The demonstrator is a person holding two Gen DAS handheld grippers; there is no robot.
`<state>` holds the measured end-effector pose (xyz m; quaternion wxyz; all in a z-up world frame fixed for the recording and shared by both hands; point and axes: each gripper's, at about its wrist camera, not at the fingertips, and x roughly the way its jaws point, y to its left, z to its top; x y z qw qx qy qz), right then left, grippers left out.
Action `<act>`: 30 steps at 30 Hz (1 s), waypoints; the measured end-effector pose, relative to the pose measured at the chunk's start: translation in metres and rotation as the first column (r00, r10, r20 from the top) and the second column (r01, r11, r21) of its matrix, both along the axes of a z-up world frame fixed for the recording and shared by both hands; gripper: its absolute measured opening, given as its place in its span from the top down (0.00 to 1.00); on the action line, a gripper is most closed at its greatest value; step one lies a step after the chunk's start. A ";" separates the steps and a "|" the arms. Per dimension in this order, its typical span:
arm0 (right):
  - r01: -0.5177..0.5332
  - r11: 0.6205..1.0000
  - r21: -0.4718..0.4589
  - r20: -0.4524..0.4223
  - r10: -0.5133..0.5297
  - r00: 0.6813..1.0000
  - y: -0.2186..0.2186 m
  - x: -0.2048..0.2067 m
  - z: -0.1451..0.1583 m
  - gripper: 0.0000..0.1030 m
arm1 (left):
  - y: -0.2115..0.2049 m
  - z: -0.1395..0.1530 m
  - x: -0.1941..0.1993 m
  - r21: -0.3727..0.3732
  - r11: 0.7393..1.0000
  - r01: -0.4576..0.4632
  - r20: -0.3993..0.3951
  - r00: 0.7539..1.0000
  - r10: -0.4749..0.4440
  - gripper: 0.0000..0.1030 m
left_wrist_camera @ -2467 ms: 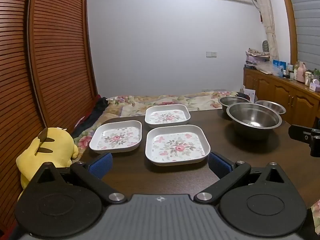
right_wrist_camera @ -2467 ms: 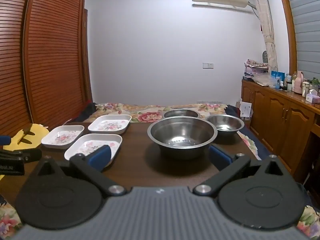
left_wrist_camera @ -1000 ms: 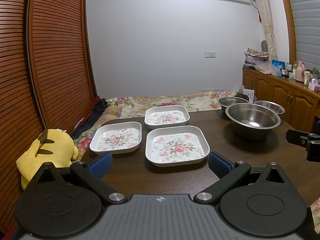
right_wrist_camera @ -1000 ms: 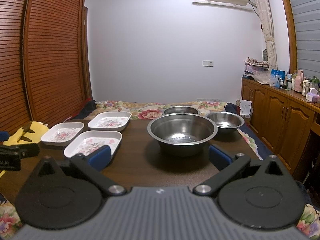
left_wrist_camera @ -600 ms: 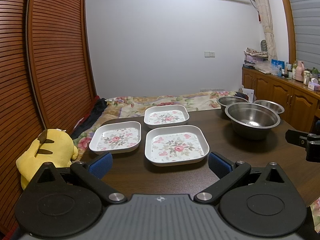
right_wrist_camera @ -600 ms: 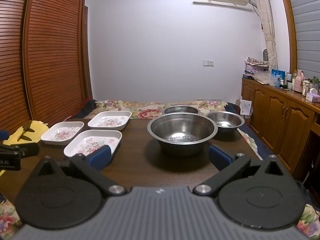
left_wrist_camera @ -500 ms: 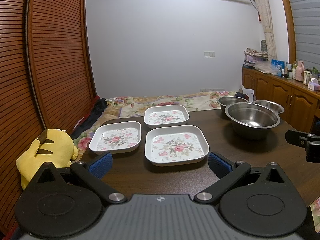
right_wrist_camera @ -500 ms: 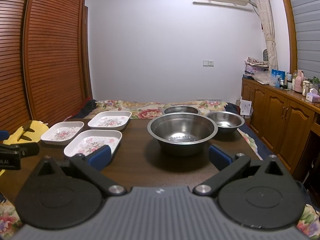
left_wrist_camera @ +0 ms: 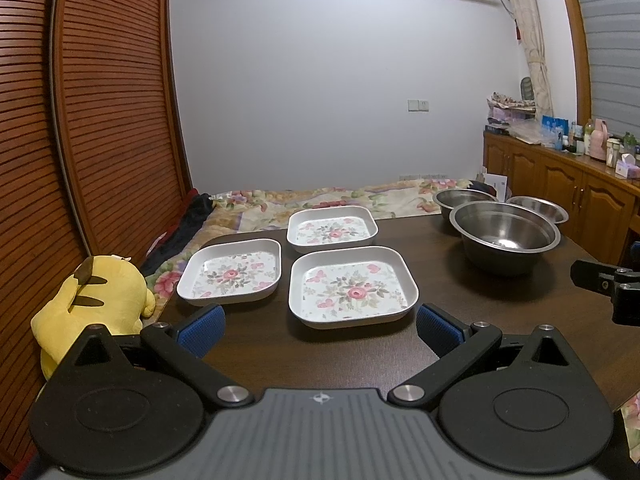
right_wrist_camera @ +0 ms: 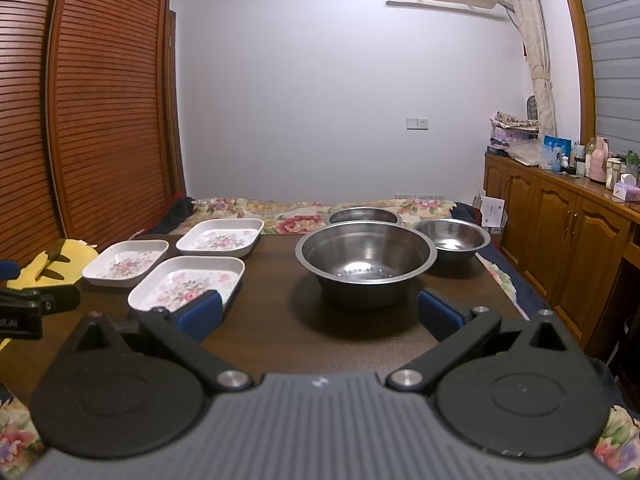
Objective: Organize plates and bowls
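Note:
Three white square plates with pink flowers lie on the dark wooden table (left_wrist_camera: 256, 344): a near one (left_wrist_camera: 353, 284), a left one (left_wrist_camera: 231, 271) and a far one (left_wrist_camera: 331, 229). To their right stand three steel bowls: a large one (right_wrist_camera: 366, 258) in front, a smaller one (right_wrist_camera: 452, 240) at its right and another (right_wrist_camera: 362, 215) behind it. My left gripper (left_wrist_camera: 318, 326) is open, just short of the near plate. Facing the large bowl, my right gripper (right_wrist_camera: 320, 312) is open and holds nothing.
A yellow plush toy (left_wrist_camera: 94, 300) sits off the table's left edge by the slatted wooden doors (left_wrist_camera: 100, 120). A floral bedspread (left_wrist_camera: 328, 200) lies beyond the table. Wooden cabinets (right_wrist_camera: 560, 224) with bottles on top line the right wall.
Both grippers have drifted back and up a little since the earliest frames; the plates and bowls have not moved.

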<state>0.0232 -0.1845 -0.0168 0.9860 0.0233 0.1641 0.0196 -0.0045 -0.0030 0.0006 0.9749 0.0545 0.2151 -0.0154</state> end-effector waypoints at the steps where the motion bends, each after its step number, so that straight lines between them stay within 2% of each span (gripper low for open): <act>1: 0.000 1.000 0.000 -0.001 0.000 1.000 0.000 0.000 -0.001 0.00 | 0.000 0.000 0.000 0.000 1.000 0.000 -0.002 1.000 0.000 0.00; 17: -0.024 1.000 -0.003 -0.022 0.024 0.999 0.004 0.016 -0.013 0.00 | 0.010 -0.024 0.023 -0.004 1.000 -0.010 -0.075 0.997 0.010 0.00; 30: -0.098 0.995 -0.027 -0.040 0.096 0.995 0.026 0.045 -0.020 0.00 | 0.025 -0.036 0.041 0.000 0.999 -0.032 -0.121 0.992 0.032 0.00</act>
